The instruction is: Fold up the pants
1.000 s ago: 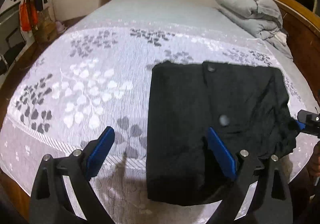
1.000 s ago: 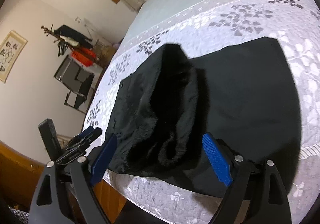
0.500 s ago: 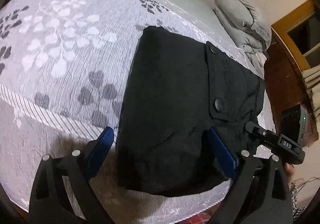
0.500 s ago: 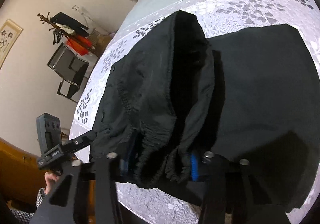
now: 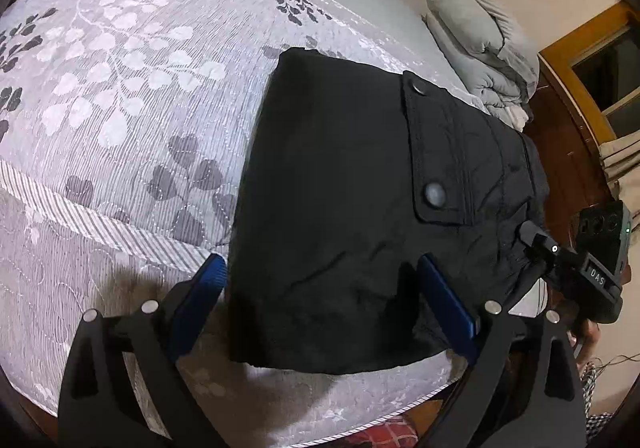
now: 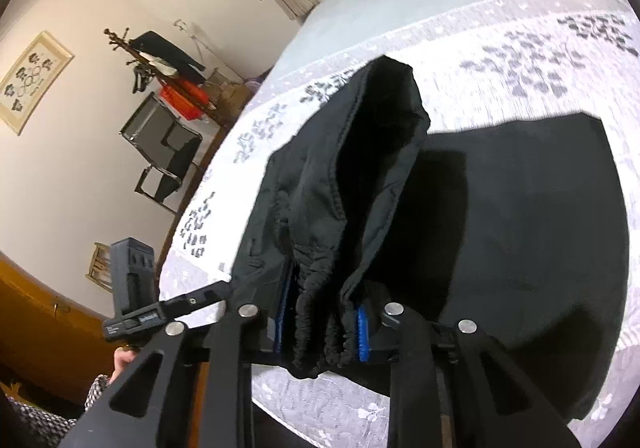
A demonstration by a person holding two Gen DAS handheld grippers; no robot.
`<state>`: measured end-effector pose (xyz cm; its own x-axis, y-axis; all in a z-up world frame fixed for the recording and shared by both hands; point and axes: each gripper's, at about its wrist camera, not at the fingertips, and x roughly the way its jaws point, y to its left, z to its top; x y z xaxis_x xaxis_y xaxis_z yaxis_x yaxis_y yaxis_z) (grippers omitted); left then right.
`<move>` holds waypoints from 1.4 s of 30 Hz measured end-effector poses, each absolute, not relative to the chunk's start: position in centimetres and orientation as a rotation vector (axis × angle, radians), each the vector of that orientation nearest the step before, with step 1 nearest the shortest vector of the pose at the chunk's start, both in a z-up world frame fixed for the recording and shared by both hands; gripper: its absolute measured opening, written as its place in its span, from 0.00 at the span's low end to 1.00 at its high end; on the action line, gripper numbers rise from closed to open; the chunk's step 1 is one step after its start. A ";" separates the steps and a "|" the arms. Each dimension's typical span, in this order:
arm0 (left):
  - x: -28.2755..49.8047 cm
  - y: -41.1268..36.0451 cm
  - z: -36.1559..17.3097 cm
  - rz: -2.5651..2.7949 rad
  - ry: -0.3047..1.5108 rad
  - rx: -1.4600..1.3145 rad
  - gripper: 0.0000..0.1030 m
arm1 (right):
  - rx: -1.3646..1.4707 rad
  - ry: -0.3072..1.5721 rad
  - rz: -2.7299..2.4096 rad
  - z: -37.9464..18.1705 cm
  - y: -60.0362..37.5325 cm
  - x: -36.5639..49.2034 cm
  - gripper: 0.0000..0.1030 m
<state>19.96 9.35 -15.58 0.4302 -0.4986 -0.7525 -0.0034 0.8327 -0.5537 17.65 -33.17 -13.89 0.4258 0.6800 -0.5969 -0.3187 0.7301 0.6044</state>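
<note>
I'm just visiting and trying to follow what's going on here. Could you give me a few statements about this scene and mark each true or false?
1. The right gripper is clamped on the gathered waistband of the black pants. True; its jaws have just been closing on it.
2. The left gripper is also clamped on the pants. False; its jaws stand wide open over the cloth near the bed's edge.
3. The pants are light blue. False; they are black.
4. The pants lie on a bedspread printed with leaves. True.
5. A grey duvet is bundled at the far end of the bed. True.
</note>
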 end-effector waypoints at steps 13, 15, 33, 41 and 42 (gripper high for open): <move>20.0 6.2 -12.1 -0.397 1.040 -0.476 0.95 | 0.421 0.855 0.615 -9.3 -37.5 16.8 0.24; 20.0 5.3 -12.1 -0.411 1.043 -0.459 0.95 | 0.417 0.844 0.604 -8.7 -38.0 16.9 0.24; 21.0 -0.6 -11.6 -0.438 1.053 -0.297 0.95 | 0.460 0.859 0.490 -9.8 -44.0 16.6 0.24; 21.3 -2.7 -11.6 -0.395 1.050 -0.180 0.95 | 0.518 0.940 0.429 -14.7 -46.0 17.2 0.24; 21.3 -3.0 -11.7 -0.394 1.052 -0.168 0.95 | 0.524 0.948 0.422 -15.3 -46.1 17.2 0.24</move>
